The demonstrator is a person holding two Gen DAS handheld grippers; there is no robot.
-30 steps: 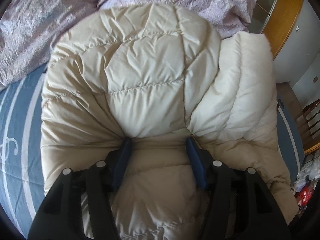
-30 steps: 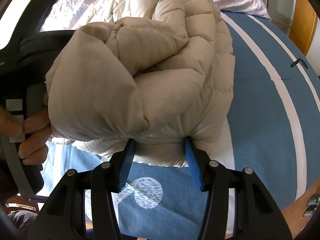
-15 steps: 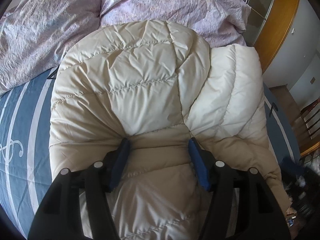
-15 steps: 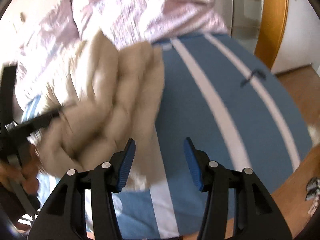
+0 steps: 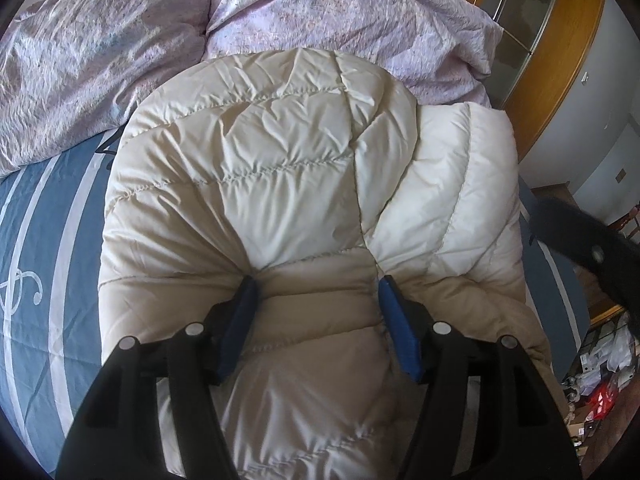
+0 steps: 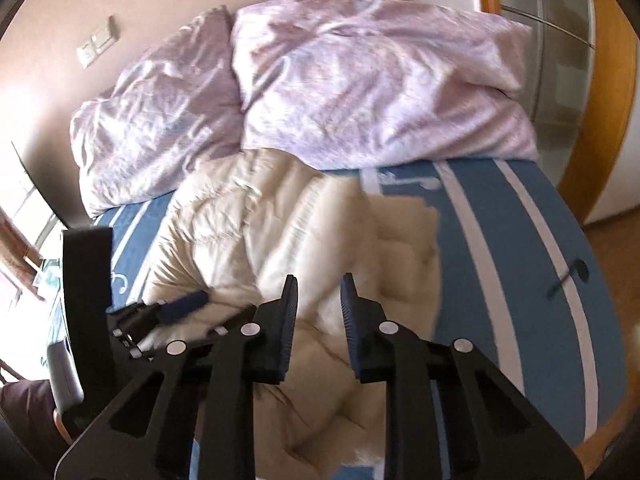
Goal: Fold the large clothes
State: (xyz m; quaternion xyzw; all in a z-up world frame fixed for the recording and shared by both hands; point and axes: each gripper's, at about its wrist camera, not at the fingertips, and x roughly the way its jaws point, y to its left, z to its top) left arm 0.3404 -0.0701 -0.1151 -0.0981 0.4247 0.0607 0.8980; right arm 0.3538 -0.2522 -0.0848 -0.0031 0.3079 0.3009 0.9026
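Note:
A cream quilted puffer jacket point(image 5: 280, 168) lies folded in a thick bundle on the blue striped bed sheet point(image 5: 40, 240). My left gripper point(image 5: 316, 292) is shut on a puffy fold at the jacket's near edge, and creases fan out from both blue pads. In the right wrist view the jacket point(image 6: 280, 240) lies below my right gripper point(image 6: 318, 284), whose jaws are closing with a narrow gap and nothing between them. It hangs above the cloth without touching it. The left gripper point(image 6: 192, 304) shows at that view's left, low on the jacket.
Lilac crumpled pillows and duvet point(image 6: 360, 80) fill the head of the bed beyond the jacket. A wooden door frame point(image 5: 560, 40) stands at the right, with clutter on the floor point(image 5: 600, 380) below it. Bare striped sheet point(image 6: 500, 260) lies right of the jacket.
My right gripper let go of the jacket's rolled end, rose away from it, and its jaws narrowed. The jacket settled lower on the bed. My left gripper kept its hold.

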